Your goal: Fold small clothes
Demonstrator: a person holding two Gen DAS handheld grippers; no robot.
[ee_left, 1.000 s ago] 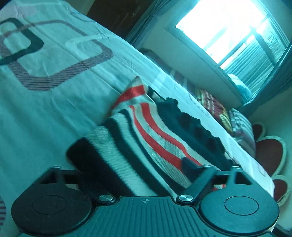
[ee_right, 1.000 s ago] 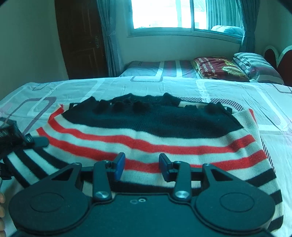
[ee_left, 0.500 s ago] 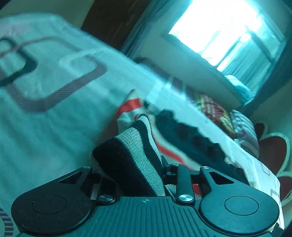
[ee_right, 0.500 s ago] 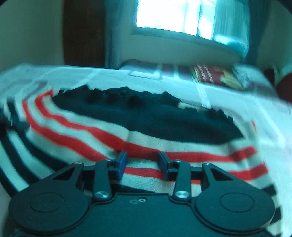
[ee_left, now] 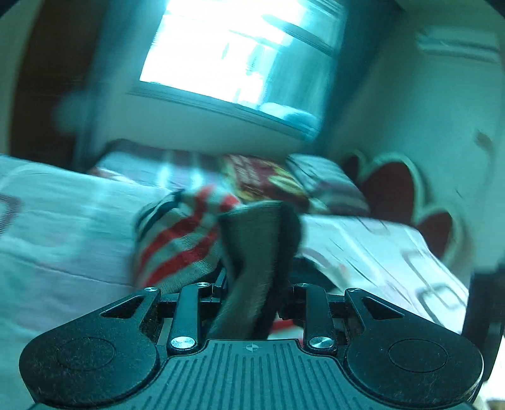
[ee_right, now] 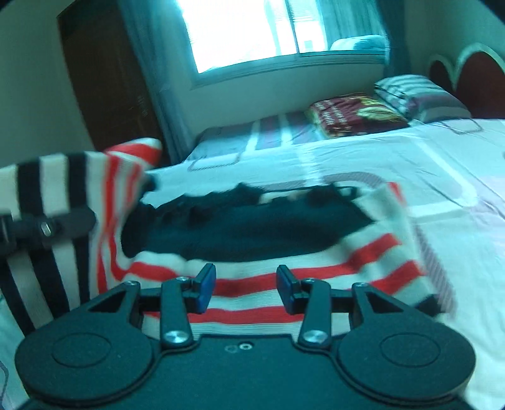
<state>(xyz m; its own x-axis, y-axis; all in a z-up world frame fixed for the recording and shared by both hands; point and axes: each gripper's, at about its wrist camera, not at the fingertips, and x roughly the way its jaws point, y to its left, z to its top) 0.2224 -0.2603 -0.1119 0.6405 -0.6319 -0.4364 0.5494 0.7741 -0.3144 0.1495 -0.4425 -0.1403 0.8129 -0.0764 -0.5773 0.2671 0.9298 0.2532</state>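
A small knitted garment (ee_right: 252, 249) with red, white and black stripes and a black upper part lies on the bed. My left gripper (ee_left: 254, 284) is shut on its striped left edge (ee_left: 255, 261) and holds that edge lifted off the bed; the raised flap also shows at the left of the right wrist view (ee_right: 63, 186), with the left gripper (ee_right: 47, 227) under it. My right gripper (ee_right: 246, 284) is open, its blue pads (ee_right: 205, 284) hovering over the garment's near striped hem.
The bed (ee_right: 410, 164) has a pale sheet with rounded square patterns. Pillows (ee_right: 356, 113) lie at the head, with a red heart-shaped headboard (ee_right: 473, 69) behind. A window (ee_right: 268, 28) and a dark door (ee_right: 104, 79) are at the back.
My left gripper closed on the garment's left edge, lifted it and swung it up and rightward. The right gripper stayed open over the hem.
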